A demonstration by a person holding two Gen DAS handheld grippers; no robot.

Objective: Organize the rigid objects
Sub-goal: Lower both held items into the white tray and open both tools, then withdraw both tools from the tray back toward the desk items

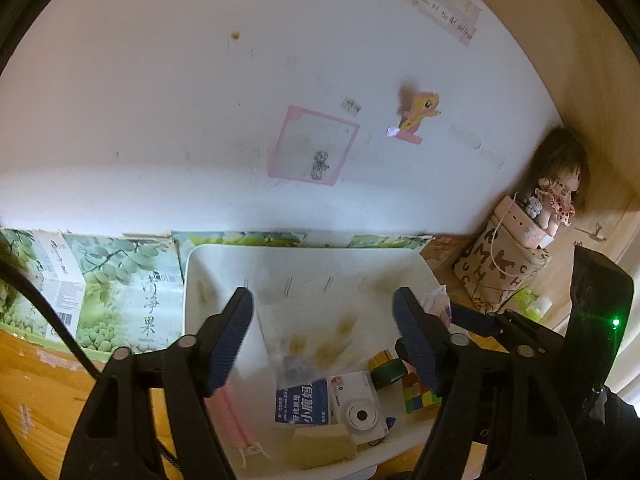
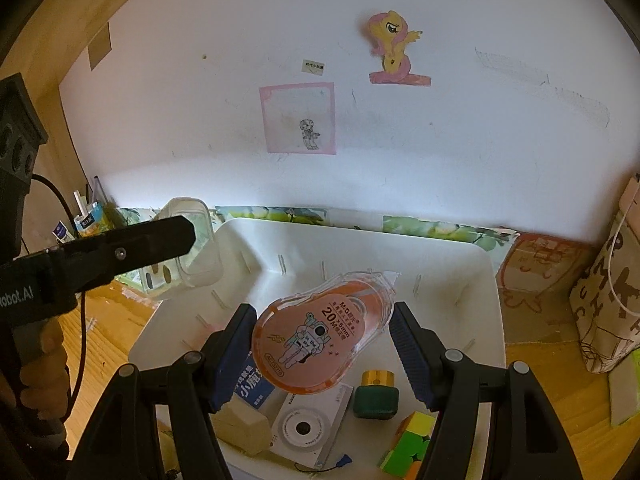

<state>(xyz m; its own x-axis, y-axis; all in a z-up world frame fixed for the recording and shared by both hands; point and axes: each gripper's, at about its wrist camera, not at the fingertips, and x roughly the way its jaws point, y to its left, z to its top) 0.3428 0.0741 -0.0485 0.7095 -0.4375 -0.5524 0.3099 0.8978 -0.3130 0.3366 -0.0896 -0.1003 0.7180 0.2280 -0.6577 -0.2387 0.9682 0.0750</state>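
In the left wrist view, the left gripper is hanging wide and empty over the white plastic bin, probably so it can steady it.

In the right wrist view, the right gripper is pinching an orange clear-cased correction-tape dispenser above the bin, presumably to drop it among the objects already inside.

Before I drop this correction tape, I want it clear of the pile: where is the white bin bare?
The far half of the white bin, by the slotted back wall, is bare. The near end is crowded: white camera, blue box, green bottle, puzzle cube.
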